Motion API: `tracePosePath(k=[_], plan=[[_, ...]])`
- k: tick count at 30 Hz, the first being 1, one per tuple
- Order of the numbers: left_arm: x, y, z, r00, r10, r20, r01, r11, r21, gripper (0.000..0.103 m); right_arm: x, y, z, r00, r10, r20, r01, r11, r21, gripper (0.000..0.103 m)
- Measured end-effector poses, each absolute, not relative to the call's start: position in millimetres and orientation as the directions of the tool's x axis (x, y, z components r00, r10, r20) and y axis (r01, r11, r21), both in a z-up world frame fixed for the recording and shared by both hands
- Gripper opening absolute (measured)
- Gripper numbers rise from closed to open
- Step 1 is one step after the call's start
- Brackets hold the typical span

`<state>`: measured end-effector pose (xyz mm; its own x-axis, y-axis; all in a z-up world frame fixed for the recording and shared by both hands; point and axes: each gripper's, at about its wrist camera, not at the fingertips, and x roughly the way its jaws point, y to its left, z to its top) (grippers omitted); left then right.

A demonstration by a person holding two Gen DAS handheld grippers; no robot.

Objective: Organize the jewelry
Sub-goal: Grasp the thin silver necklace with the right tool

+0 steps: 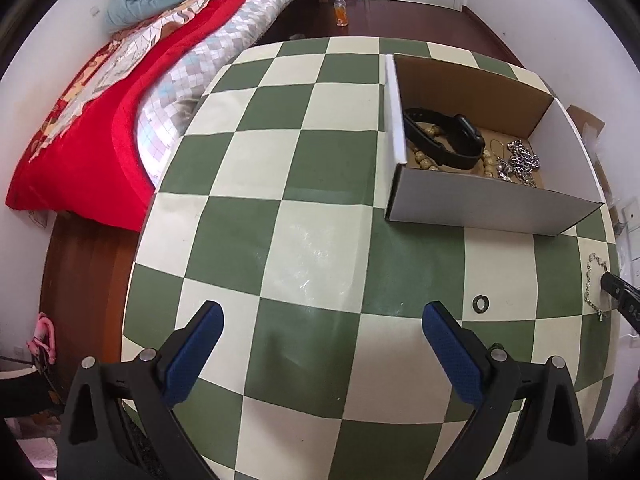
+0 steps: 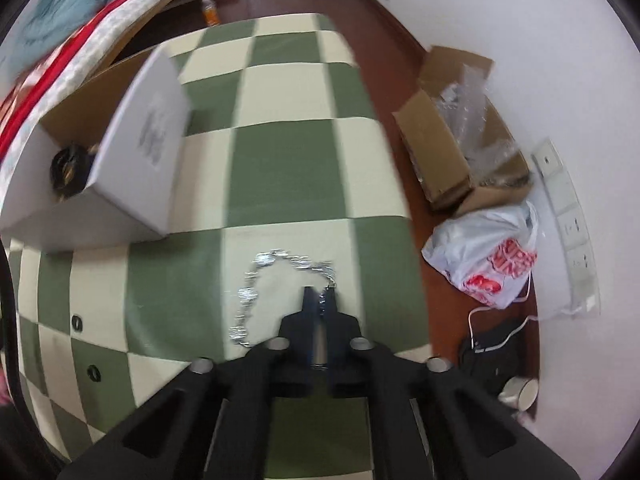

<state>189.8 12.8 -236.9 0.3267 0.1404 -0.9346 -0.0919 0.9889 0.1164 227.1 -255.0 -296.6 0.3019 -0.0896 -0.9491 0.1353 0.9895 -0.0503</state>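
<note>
R tool (image 2: 320,300) pinching silver bracelet (image 2: 256,280), L tool (image 1: 322,320) spread

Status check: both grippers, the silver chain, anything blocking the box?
Left gripper open, empty, above the checkered table. Right gripper shut on silver link chain. White cardboard box already holds black watch; path clear.

Left gripper (image 1: 322,322) fingers spread wide, right gripper (image 2: 320,300) fingers pressed together
</note>
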Motion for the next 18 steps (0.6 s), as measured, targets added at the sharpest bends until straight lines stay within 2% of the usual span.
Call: tracePosePath(k=[3, 6, 12, 18], plan=[[183, 27, -235, 0.327, 0.146, -0.934, -0.111, 0.987, 0.115, 0.101, 216, -237, -297, 0.293, -0.034, -0.955, 0.073, 0.997, -0.013, 0.001], [166, 48, -238, 0.317, 0.162, -0.935, -0.125, 0.984, 0.128, 0.101, 188, -227, -297, 0.253, 0.090, -0.963, 0.054, 0.993, 0.107, 0.001], [133, 77, -251, 0.268, 0.162, -0.950, -0.141, 0.982, 0.128, 0.101, 132, -240, -306, 0.191, 0.366, -0.911, 0.187, 0.897, 0.400, 0.001], [123, 49, -253, 0.263, 0.101, -0.960, -0.068, 0.994, 0.086, 0.101, 117, -263, -282, 0.298, 0.411, -0.861, 0.260, 0.833, 0.488, 0.001]])
